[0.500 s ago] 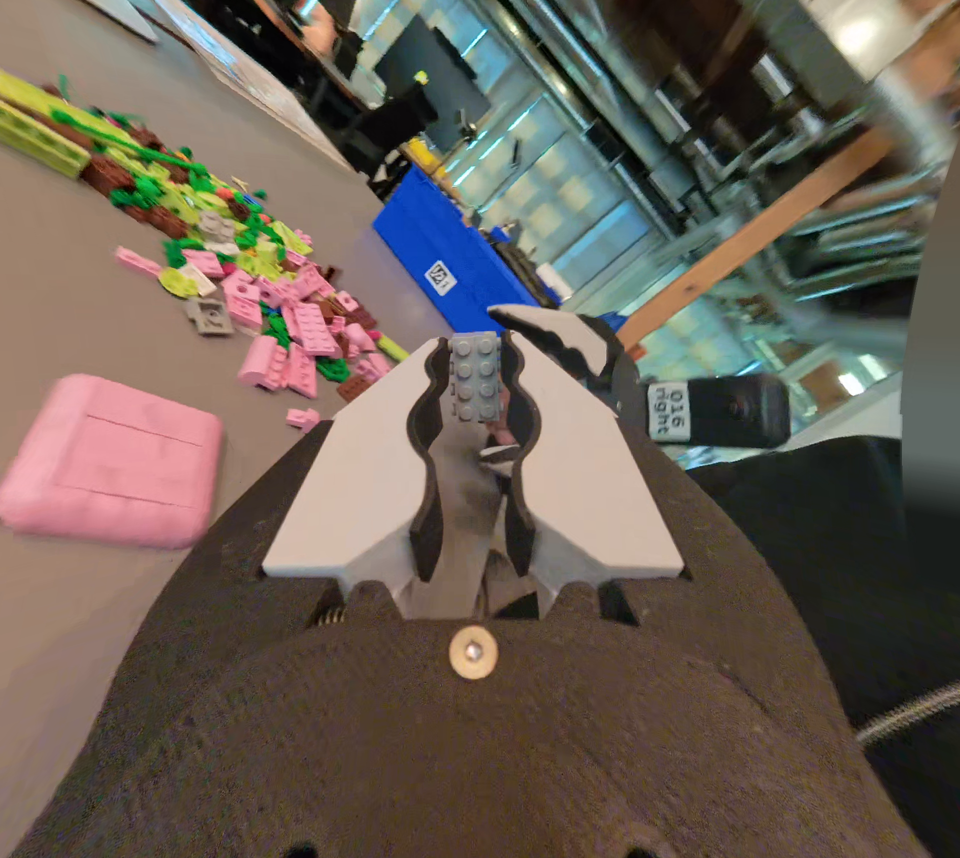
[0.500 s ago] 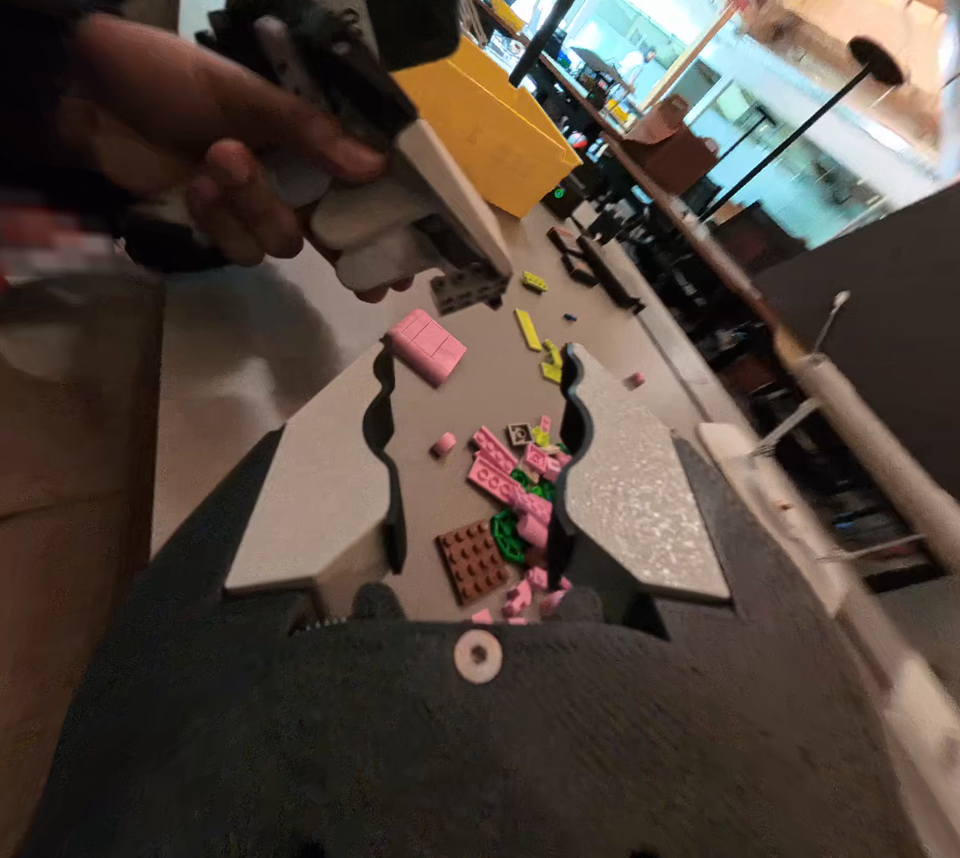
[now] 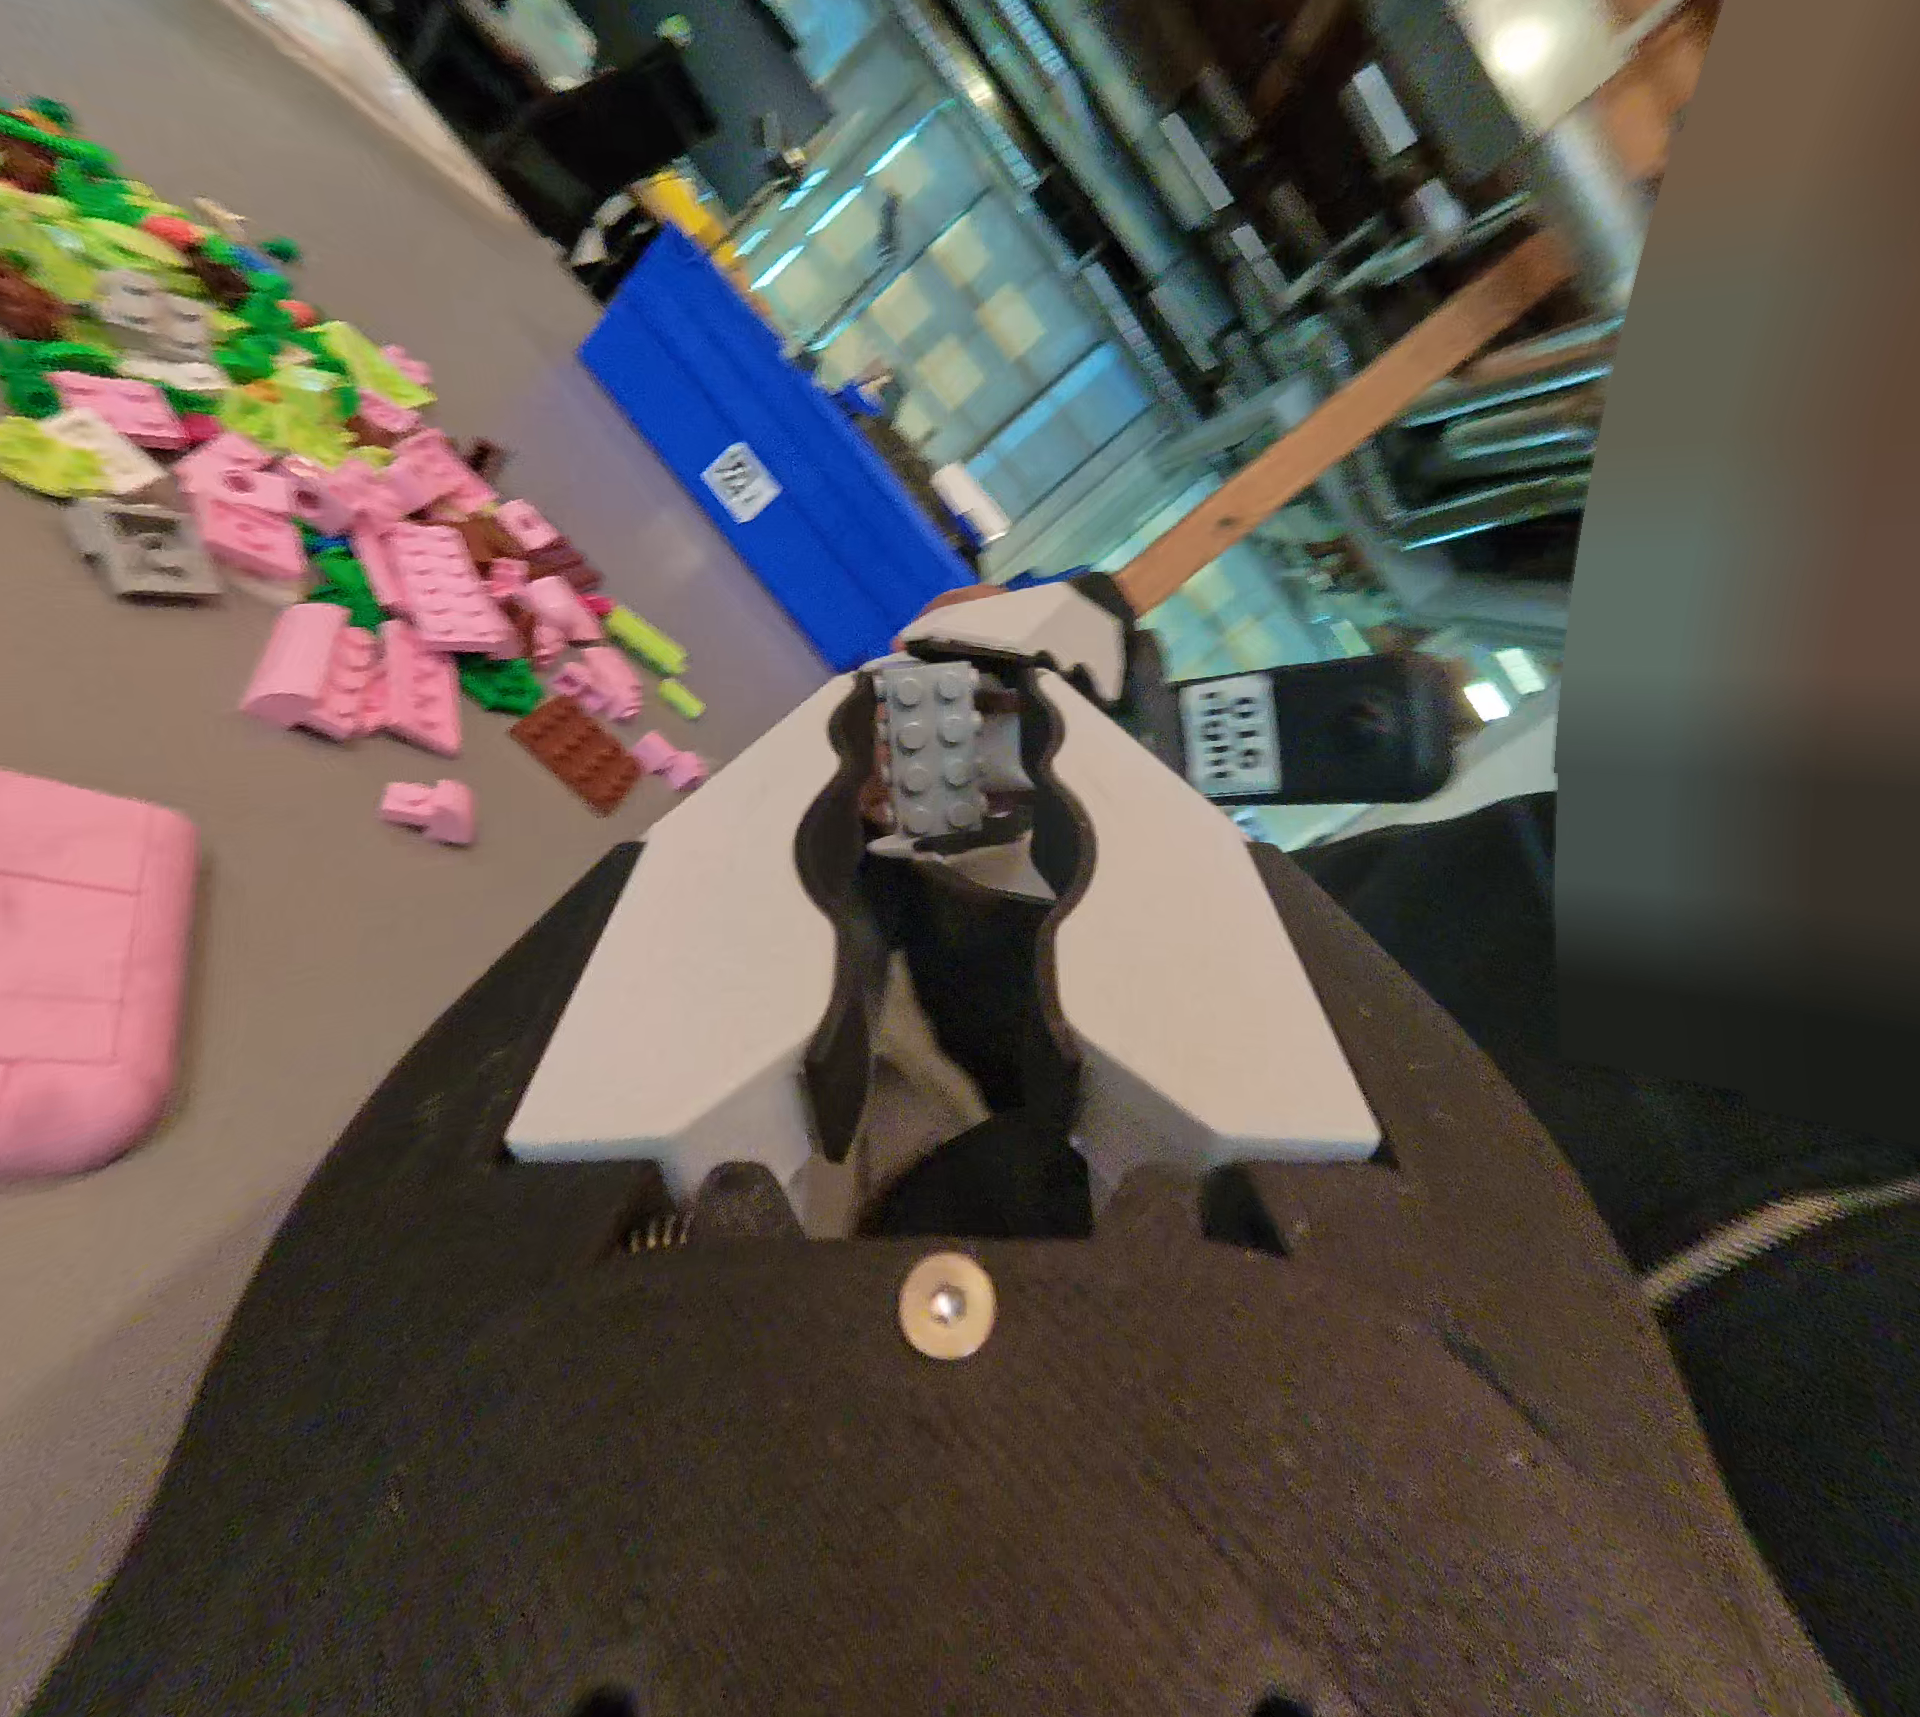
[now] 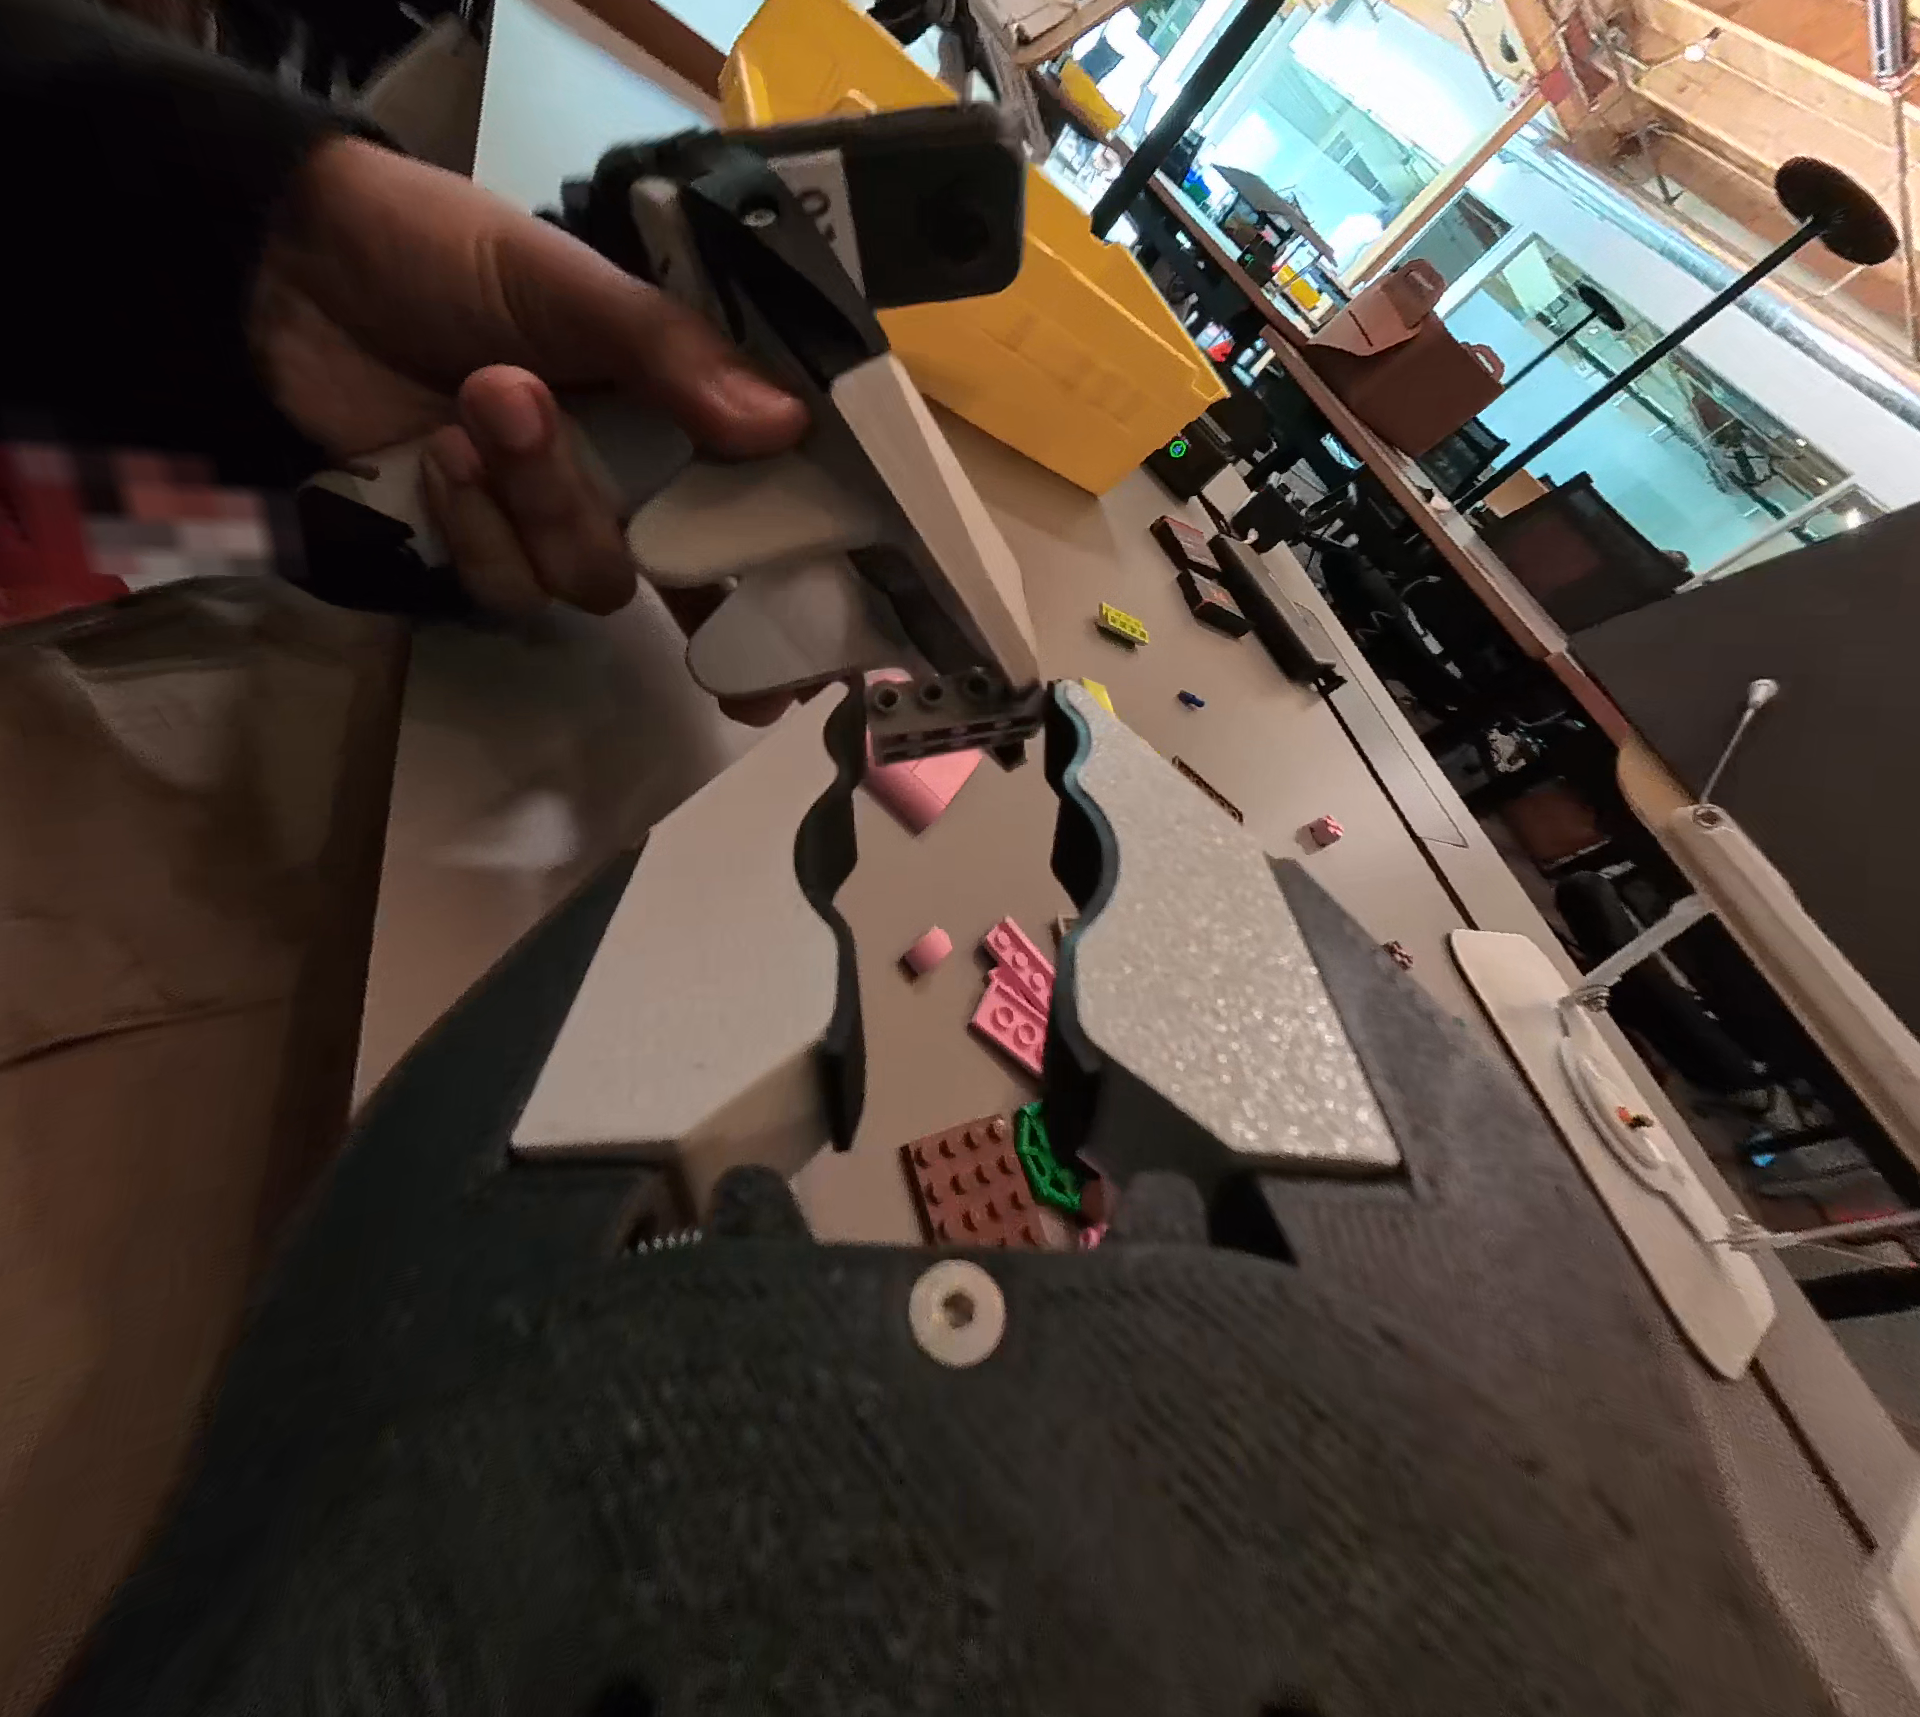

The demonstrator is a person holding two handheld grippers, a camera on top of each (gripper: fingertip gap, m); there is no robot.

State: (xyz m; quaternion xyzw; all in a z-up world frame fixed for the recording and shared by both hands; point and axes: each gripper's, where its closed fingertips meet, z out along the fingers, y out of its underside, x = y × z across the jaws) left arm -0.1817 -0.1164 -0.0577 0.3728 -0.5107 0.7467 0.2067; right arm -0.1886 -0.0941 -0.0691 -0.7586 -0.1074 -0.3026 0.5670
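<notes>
The table (image 3: 312,888) lies below the grey brick (image 3: 928,758), which is held up clear of it. A yellow bin (image 4: 1039,337) stands on the table beyond the brick in the right wrist view, and a blue bin (image 3: 758,462) stands beyond it in the left wrist view. A pink pad (image 3: 73,961) lies well to the brick's left. A heap of pink, green and brown bricks (image 3: 312,462) is spread under and left of it.

A hand (image 4: 468,379) holds the left gripper (image 3: 935,711), whose claw is closed down on the grey brick and pinches it at the fingertips, studs facing that gripper's camera. The right gripper (image 4: 951,732) has its claw spread wide and holds nothing. Its two fingertips stand one on each side of the brick, the right-hand tip just beside the brick's end. Whether it touches there cannot be told.

Below the brick, between the right gripper's fingers, lie pink plates (image 4: 1013,992) and a brown plate (image 4: 971,1184)
</notes>
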